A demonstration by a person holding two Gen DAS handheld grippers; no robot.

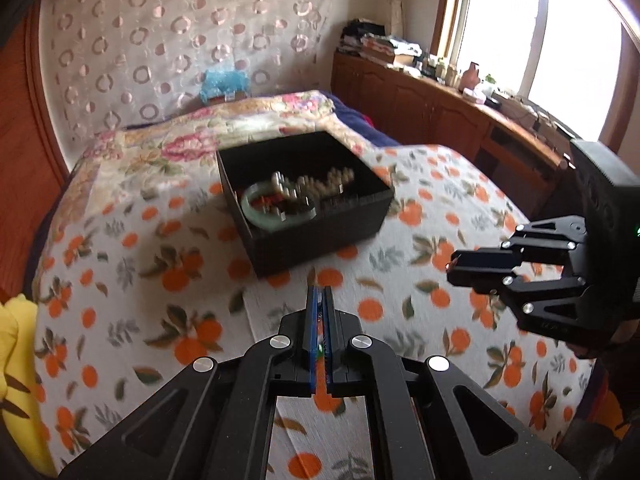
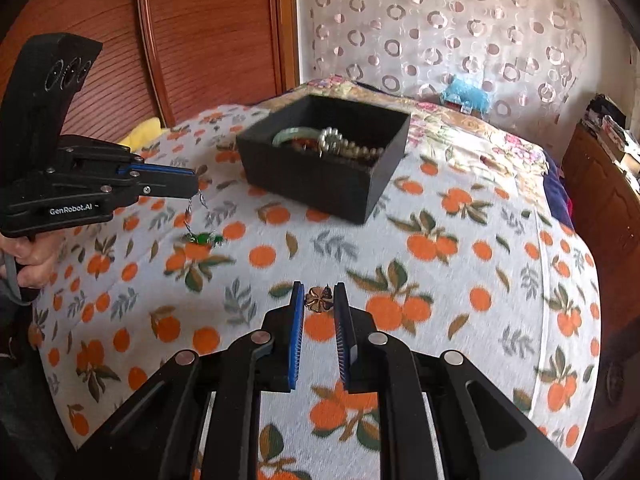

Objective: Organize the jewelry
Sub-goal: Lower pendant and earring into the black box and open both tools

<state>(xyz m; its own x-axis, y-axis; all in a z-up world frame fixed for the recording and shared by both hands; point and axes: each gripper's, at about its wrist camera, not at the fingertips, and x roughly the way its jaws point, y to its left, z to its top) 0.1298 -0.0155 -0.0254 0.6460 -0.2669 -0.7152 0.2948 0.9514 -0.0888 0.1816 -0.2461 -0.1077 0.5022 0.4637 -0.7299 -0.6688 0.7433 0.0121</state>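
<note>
Jewelry already fills the black box (image 2: 320, 168) on the bedspread (image 2: 460, 280): a green bangle (image 2: 294, 133) and beads. Carry the chain (image 2: 198, 216) over the box rim before releasing; let its green pendant land first. Left gripper (image 2: 196, 186): jaws clamped on the chain. Right gripper (image 2: 318, 300): jaws partly open, straddling a small gold clover charm (image 2: 318, 299); contact cannot be confirmed.
</note>
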